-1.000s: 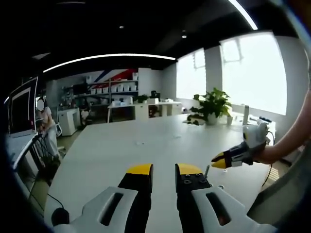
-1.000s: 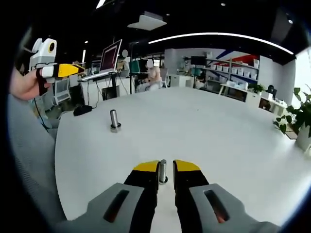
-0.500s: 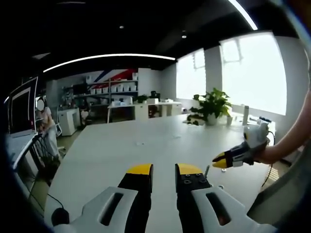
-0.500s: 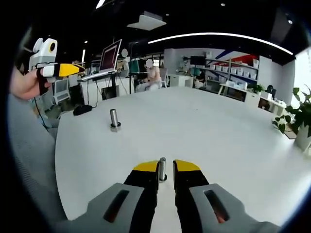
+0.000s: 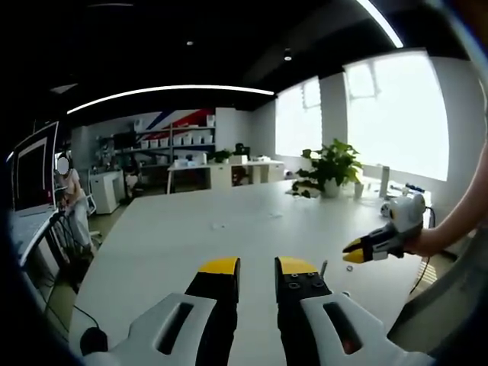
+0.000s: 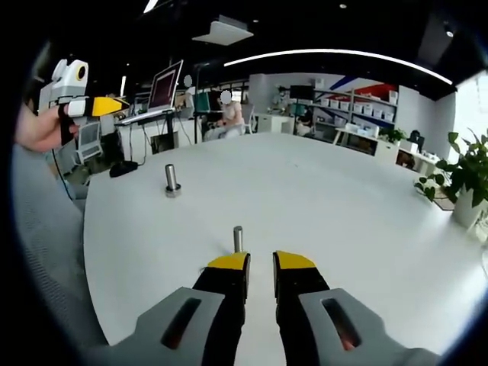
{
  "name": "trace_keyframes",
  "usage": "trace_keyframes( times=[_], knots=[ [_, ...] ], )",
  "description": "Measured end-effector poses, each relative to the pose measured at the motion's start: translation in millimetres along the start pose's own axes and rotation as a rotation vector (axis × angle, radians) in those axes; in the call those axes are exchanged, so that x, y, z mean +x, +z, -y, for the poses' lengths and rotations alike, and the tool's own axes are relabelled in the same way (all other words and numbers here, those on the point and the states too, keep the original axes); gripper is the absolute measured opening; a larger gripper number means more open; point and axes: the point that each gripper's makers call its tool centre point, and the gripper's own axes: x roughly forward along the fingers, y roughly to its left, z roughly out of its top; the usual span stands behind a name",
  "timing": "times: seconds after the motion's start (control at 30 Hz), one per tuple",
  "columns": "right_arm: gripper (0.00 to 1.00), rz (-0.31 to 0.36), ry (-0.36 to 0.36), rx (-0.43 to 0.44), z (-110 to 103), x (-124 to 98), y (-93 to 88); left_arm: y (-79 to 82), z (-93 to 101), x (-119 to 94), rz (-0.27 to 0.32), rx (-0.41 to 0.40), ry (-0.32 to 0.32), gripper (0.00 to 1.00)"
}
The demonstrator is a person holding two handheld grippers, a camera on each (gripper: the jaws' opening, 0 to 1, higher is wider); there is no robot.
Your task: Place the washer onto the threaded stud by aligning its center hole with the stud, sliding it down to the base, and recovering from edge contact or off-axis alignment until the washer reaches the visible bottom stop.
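- A threaded stud (image 6: 238, 239) stands upright on the table (image 6: 343, 206), just beyond the right gripper (image 6: 260, 263) tips.
- A second stud (image 6: 172, 180) stands farther off, to its left.
- The left gripper (image 6: 107, 106) hangs above the table's left edge.
- A potted plant (image 5: 332, 165) sits at the far right.

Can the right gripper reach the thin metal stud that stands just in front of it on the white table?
Probably yes: the thin metal stud stands upright just beyond the right gripper, whose jaws are parted, with bare white table around it.
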Motion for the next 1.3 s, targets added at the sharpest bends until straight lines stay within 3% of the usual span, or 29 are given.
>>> trace_keyframes(
  times=[0.5, 1.3],
  knots=[
    [0.16, -0.036, -0.067, 0.032, 21.6, -17.9, -25.4, -0.5, 1.1, 0.4, -0.003, 0.004, -0.002, 0.16],
    [0.18, -0.076, -0.082, 0.082, 28.5, -19.3, -55.8, -3.0, -0.2, 1.1, -0.011, 0.004, 0.005, 0.16]
  ],
)
